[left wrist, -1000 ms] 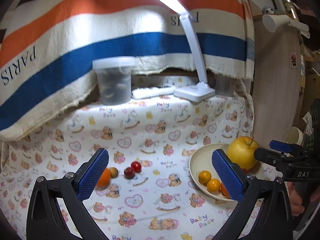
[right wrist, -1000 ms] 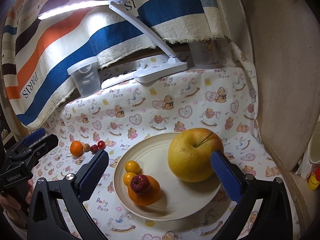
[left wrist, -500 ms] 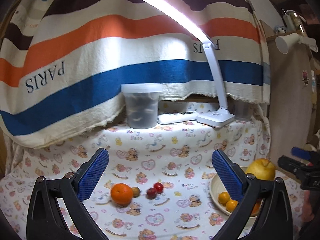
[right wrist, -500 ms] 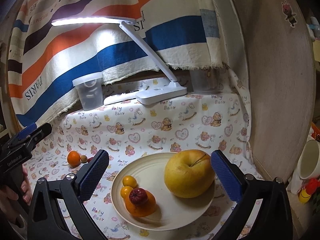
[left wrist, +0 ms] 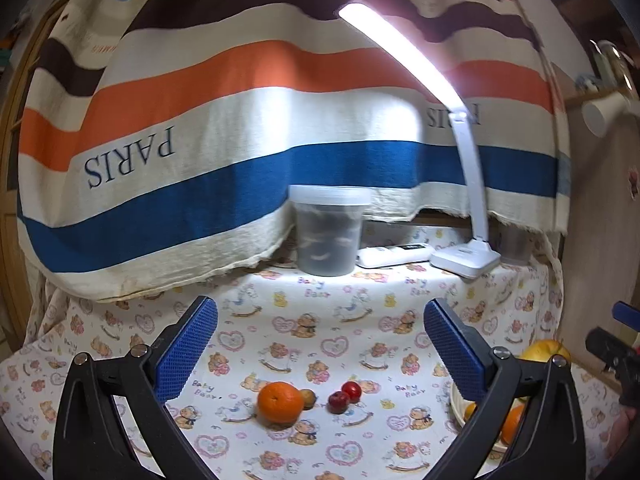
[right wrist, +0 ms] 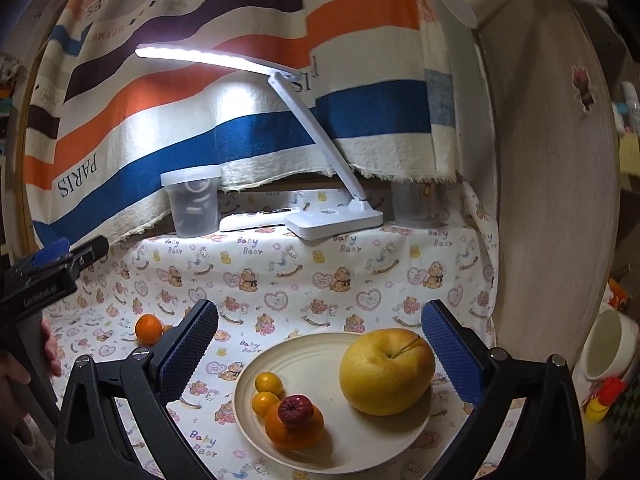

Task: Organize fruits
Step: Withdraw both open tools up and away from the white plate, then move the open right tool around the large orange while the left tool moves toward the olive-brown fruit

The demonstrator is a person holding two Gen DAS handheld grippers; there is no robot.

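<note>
- Four loose fruits lie in a row on the worktop in the left wrist view: an orange, a small brown fruit touching it at 3 o'clock, then a dark red fruit and a bright red fruit touching each other.
- Open cloth lies all around that row; the plate stands well apart at 3 o'clock from it, near the wooden side panel.
- On the plate sit a large yellow apple, two small yellow-orange fruits, and a red fruit atop an orange fruit.
- A bear-print cloth covers the worktop; a striped towel hangs behind, with a lit desk lamp, a lidded tub and a white remote at 12 o'clock.
- Left tongs: spread wide, holding nothing, above the loose row.
- Right tongs: spread wide, empty, above the plate.
</note>
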